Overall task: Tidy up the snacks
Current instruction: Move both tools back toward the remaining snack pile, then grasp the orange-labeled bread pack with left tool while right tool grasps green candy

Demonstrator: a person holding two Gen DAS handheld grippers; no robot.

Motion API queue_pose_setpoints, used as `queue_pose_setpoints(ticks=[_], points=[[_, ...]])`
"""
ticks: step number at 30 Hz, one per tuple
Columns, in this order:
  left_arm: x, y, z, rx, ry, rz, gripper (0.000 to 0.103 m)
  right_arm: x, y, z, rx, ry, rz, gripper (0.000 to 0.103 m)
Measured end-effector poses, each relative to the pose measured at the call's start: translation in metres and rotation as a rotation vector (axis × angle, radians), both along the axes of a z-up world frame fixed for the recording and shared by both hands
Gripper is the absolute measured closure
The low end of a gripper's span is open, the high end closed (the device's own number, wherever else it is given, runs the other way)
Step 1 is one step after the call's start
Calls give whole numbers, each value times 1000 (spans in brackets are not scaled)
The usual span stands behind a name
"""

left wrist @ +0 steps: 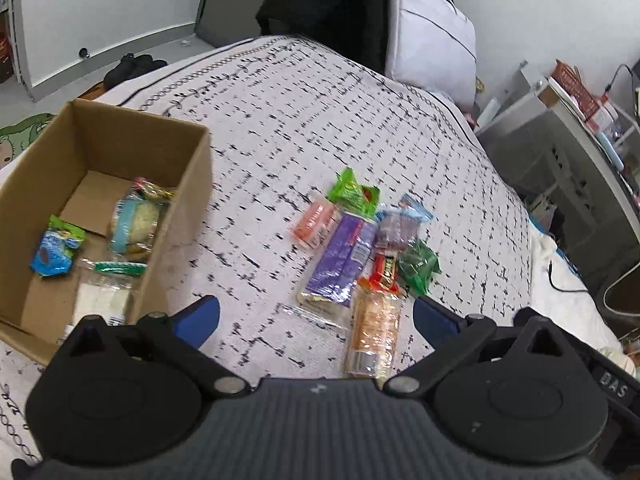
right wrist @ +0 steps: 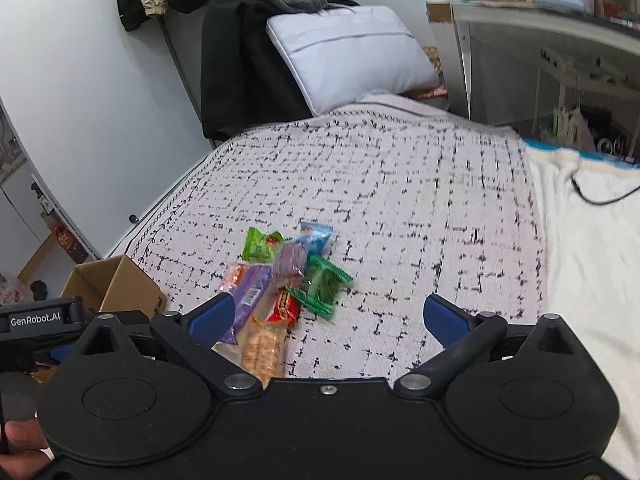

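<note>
An open cardboard box [left wrist: 192,184] stands on the bed at the left. It holds a blue packet [left wrist: 56,250], a round cookie pack [left wrist: 136,220] and a clear pack with a green label [left wrist: 108,288]. To its right lies a snack pile: purple pack [left wrist: 340,260], cracker sleeve [left wrist: 374,328], red bar [left wrist: 386,276], dark green packet [left wrist: 418,266]. My left gripper [left wrist: 318,316] hovers open over the pile's near end. My right gripper [right wrist: 328,316] is open too, with the dark green packet [right wrist: 322,284] and cracker sleeve [right wrist: 264,350] just ahead of it. Neither gripper holds anything.
A white pillow [right wrist: 348,52] and dark clothes [right wrist: 240,64] sit at the head of the bed. A cluttered desk [right wrist: 540,32] stands to the right, beside a white blanket with a black cable [right wrist: 600,200]. The bed's left edge drops to the floor [left wrist: 60,76].
</note>
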State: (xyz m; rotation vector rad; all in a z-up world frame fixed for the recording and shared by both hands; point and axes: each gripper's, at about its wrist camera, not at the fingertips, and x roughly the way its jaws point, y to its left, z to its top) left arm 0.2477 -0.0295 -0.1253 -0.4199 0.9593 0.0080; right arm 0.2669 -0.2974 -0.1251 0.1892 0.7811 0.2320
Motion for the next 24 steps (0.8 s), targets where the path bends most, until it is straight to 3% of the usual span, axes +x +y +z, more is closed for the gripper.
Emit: queue_pose_setpoints(ticks=[15, 20, 24], points=[[20, -46, -46, -29, 62, -25, 10, 38, -15, -38, 136, 89, 25, 14], [28, -49, -64, -40, 98, 7, 21, 52, -12, -49, 159, 119, 54, 22], [34, -51, -71, -42, 116, 8, 21, 63, -8, -56, 181, 136, 78, 23]])
